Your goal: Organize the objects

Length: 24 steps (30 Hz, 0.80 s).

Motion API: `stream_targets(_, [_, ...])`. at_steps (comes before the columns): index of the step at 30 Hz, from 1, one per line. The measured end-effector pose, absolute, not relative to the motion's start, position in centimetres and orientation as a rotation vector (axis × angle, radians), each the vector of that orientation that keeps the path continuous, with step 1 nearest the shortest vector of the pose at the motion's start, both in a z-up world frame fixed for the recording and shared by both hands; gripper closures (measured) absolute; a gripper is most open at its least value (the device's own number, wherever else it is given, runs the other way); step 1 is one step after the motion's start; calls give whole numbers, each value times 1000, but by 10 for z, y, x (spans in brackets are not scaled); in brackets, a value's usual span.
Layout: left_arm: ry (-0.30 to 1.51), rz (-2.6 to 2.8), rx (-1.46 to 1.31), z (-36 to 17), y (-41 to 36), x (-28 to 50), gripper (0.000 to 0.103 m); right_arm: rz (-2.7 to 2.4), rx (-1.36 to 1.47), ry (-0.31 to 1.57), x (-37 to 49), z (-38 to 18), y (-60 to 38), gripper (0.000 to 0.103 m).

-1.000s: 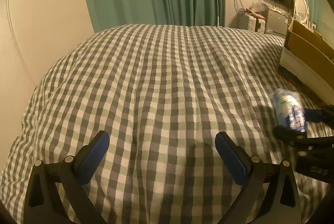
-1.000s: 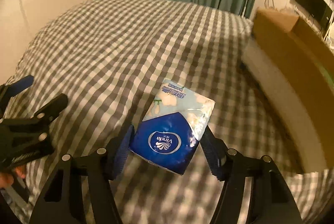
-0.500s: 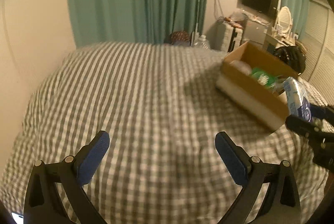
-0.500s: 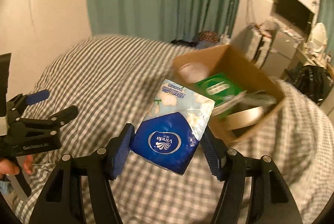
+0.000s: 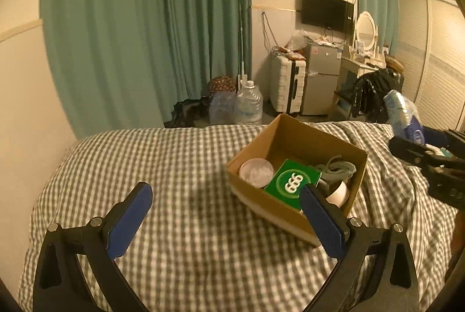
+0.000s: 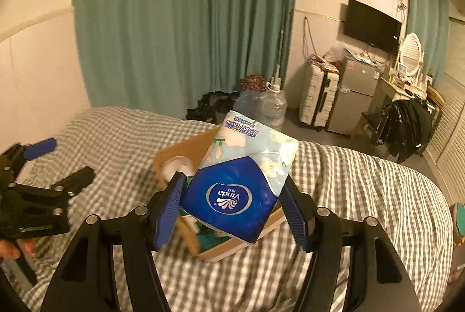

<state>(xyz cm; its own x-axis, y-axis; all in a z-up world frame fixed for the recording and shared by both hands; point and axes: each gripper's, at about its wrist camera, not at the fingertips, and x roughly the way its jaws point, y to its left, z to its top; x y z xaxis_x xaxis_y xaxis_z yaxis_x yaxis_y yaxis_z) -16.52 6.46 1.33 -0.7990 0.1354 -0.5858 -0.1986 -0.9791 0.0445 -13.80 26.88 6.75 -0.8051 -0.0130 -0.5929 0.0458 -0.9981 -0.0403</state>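
My right gripper (image 6: 234, 210) is shut on a blue and white tissue pack (image 6: 241, 178), held in the air above the cardboard box (image 6: 186, 149). From the left wrist view the same tissue pack (image 5: 402, 117) hangs at the far right, above the bed and to the right of the cardboard box (image 5: 279, 204). That box holds a green packet (image 5: 290, 184), a round white container (image 5: 255, 171), a grey cord (image 5: 338, 166) and a white roll (image 5: 338, 194). My left gripper (image 5: 229, 222) is open and empty over the checked bedspread (image 5: 174, 166), left of the box.
Green curtains (image 5: 145, 36) hang behind the bed. On the floor past the bed stand water jugs (image 5: 248, 105), a white suitcase (image 5: 287, 87), a small fridge (image 5: 318, 79) and a desk with dark clothes (image 5: 375, 94). A TV (image 5: 327, 10) is on the wall.
Both grippers have risen and tilted up, so the room came into view. The tissue pack has been carried from the bedspread to above the box, still gripped.
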Motion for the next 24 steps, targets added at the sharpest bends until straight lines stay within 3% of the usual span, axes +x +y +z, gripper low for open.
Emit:
stream_targets(13, [109,2784,-916,-46,106,-241,0,-2961,1070,-161,-235,-20,311,35])
stream_targets(16, [102,2773,-939,-62,102,-251,0,-2972,1040,-183,-237,-28,311,12])
stream_targets(24, [95,2814,-960,-54,82,-240,0,-3062,942,-172,-211,3,309,5])
